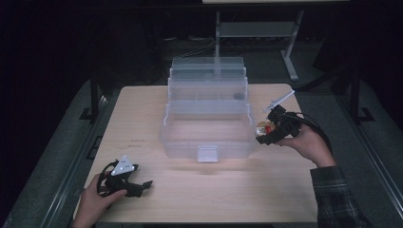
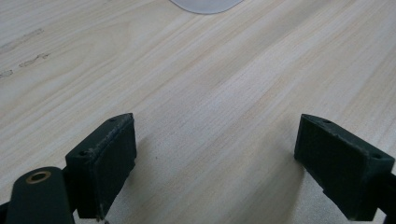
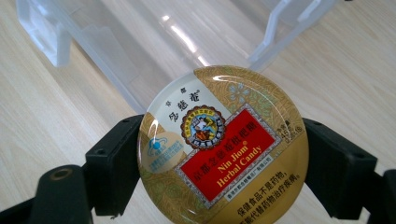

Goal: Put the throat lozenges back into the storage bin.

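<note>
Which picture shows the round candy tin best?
The right gripper view: the candy tin sits close up between the right gripper's jaws, label readable. The high view shows it as a small blob beside the clear box.

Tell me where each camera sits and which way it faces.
High view: above the person's side, facing forward and down on the pale wooden table; both hands show.
Left gripper view: on the left gripper, facing bare tabletop between open jaws.
Right gripper view: on the right gripper, facing the round gold candy tin.
Shared: the clear plastic tiered organiser box.
</note>
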`<state>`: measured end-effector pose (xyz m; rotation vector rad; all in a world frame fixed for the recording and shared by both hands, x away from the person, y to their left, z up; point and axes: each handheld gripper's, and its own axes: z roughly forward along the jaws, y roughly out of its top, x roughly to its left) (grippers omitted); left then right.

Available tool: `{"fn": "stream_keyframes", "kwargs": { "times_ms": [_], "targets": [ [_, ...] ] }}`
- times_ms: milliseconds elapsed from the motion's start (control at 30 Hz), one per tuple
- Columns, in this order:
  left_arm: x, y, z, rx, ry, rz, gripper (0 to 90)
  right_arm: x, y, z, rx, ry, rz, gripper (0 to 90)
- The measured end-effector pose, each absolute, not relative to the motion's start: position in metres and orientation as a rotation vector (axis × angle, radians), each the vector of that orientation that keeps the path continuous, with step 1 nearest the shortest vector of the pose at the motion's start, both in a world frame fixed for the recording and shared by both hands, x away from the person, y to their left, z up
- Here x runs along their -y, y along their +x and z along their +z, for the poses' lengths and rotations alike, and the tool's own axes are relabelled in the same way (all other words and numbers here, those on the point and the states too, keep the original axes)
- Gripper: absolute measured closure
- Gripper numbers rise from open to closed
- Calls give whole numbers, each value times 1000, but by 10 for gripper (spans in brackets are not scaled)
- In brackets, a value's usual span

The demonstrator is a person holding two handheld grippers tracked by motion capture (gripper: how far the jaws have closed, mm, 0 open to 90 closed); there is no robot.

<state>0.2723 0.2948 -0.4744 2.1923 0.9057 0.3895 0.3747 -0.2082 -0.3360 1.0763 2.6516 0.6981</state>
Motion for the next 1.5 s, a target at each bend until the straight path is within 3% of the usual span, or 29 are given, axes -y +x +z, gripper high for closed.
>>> {"fn": "stream_keyframes", "kwargs": {
  "times_ms": [1500],
  "targets": [
    [-295, 272, -474, -907, 2191, 388, 119, 147, 407, -346, -2696, 1017, 746, 195]
  ]
}}
